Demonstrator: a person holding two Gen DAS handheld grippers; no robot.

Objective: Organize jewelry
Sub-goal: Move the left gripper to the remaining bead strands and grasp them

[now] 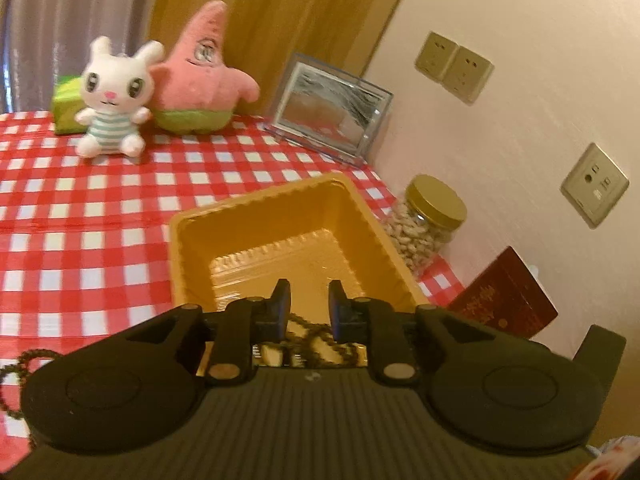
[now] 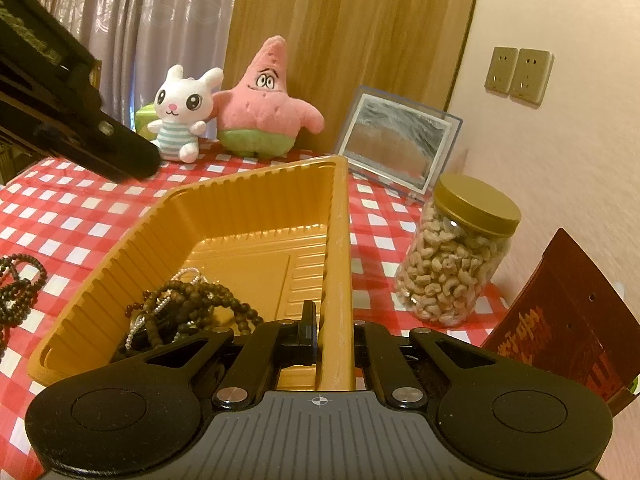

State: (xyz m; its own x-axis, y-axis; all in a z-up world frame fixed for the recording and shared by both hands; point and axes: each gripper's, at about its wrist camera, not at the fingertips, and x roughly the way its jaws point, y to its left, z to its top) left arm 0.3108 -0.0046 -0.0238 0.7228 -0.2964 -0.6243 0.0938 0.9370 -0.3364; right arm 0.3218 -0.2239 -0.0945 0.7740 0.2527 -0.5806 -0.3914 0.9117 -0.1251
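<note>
A gold plastic tray (image 2: 256,208) sits on the red checked tablecloth. It holds a heap of dark bead strands and a silver chain (image 2: 188,300). My right gripper (image 2: 332,332) is shut on the tray's right wall, one finger inside and one outside. My left gripper (image 1: 309,304) is open over the tray's (image 1: 280,216) near end, with bead strands (image 1: 316,340) lying just below its fingers. More dark bead strands lie on the cloth left of the tray (image 2: 16,284), and also show in the left wrist view (image 1: 24,360). The left gripper's body shows at upper left in the right wrist view (image 2: 80,120).
At the back stand a white bunny plush (image 2: 180,116), a pink starfish plush (image 2: 264,108) and a clear photo frame (image 2: 400,144). A jar of cashews (image 2: 456,256) and a dark red book (image 2: 560,320) stand right of the tray, by the wall.
</note>
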